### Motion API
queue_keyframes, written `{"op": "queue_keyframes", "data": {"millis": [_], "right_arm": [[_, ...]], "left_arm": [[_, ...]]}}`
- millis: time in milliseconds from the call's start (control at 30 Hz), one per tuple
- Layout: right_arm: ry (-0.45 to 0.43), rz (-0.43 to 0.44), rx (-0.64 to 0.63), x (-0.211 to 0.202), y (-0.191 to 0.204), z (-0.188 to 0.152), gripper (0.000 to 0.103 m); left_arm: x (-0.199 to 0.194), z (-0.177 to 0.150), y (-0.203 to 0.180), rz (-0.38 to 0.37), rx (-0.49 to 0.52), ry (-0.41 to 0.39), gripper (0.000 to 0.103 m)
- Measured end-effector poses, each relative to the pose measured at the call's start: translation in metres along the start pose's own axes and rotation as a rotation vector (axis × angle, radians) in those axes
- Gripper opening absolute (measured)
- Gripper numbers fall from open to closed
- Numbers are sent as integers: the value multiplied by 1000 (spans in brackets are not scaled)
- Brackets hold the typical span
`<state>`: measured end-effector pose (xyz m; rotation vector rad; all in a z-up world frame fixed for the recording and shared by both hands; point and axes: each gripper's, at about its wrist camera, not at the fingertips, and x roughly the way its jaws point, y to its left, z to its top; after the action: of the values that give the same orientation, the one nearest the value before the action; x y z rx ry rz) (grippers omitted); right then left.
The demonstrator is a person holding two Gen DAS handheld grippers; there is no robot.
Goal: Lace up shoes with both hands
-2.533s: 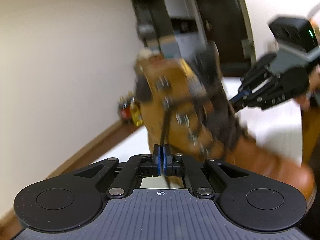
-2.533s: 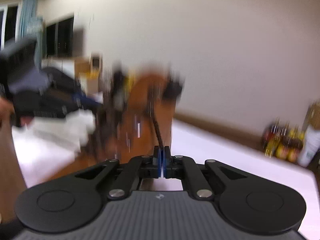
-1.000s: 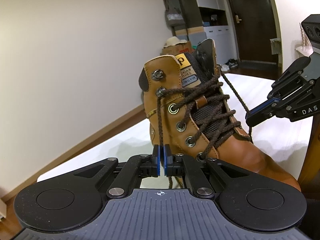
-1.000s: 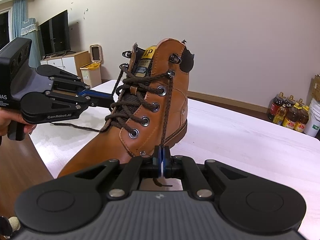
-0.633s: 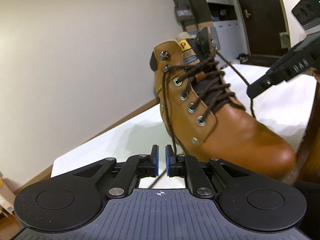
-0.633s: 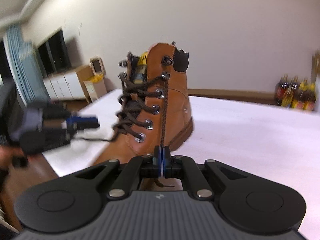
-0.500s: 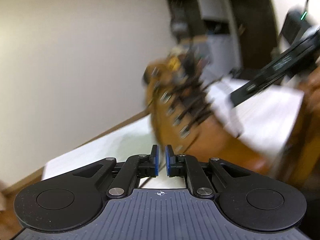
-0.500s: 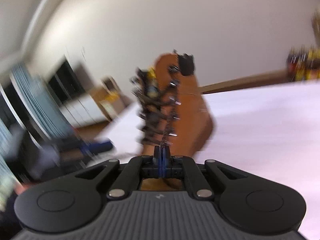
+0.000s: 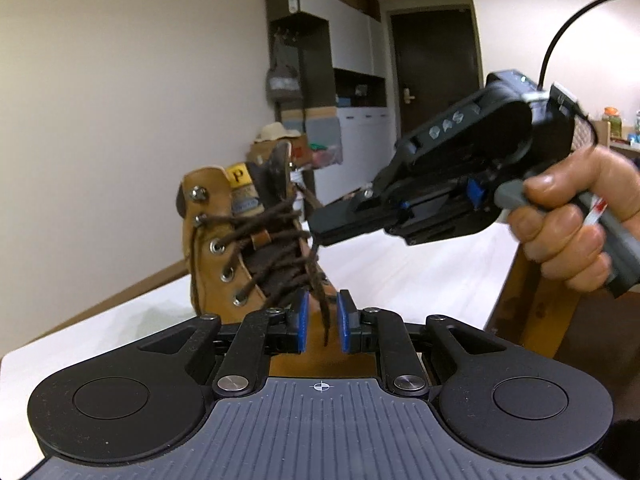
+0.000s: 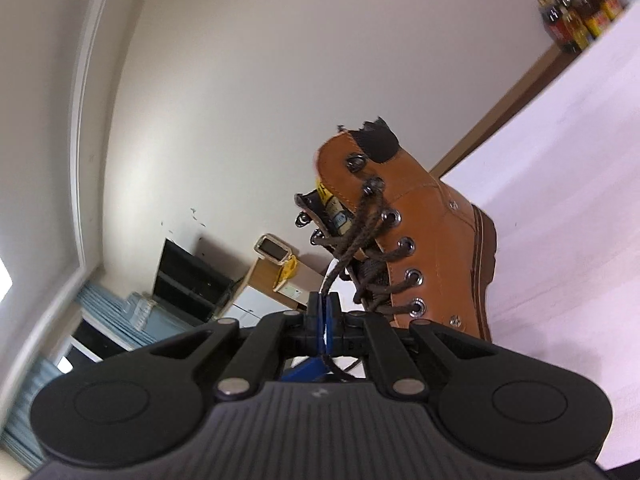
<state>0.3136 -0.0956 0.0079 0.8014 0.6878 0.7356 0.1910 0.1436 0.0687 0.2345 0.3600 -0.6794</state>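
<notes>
**Lace end hangs between your open left jaws**

The tan leather lace-up boot [image 9: 224,240] stands upright on the white bench [image 9: 400,272], its dark brown laces crossed through the lower eyelets and the top hooks not yet filled. Your right gripper [image 10: 324,308] has its jaws pressed together on one dark brown braided lace end [image 9: 320,280], holding it just in front of the boot's tongue, above the crossed laces. From that pinch the free tail drops down in front of the boot and hangs between the blue pads [image 9: 303,322] of your left gripper [image 9: 322,322]. Those jaws have just been opening and now stand spread, with the tail between them but touching neither pad as far as the left wrist view shows.

This looks like a hand-over of the lace end from right to left, part-way through the upper lacing. For the next move, centre the tail between the left pads and close on it before your right jaws let go; the tail is thin and swings freely, so it could slip out sideways. Then you can carry it across the boot's tongue toward a free hook.
</notes>
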Motion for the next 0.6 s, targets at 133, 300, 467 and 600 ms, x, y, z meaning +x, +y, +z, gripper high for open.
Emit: {"op": "queue_keyframes", "data": {"millis": [133, 300, 467, 600], "right_arm": [[8, -2, 7, -4, -1, 1, 2], [109, -169, -338, -7, 34, -3, 7], [143, -248, -973, 0, 92, -31, 17], [263, -279, -1587, 23, 112, -69, 17]], "left_arm": [[-2, -3, -7, 42, 149, 12, 3], [-3, -10, -23, 135, 454, 30, 3], [-3, -23, -30, 196, 736, 66, 4], [-3, -25, -29, 194, 807, 58, 4]]}}
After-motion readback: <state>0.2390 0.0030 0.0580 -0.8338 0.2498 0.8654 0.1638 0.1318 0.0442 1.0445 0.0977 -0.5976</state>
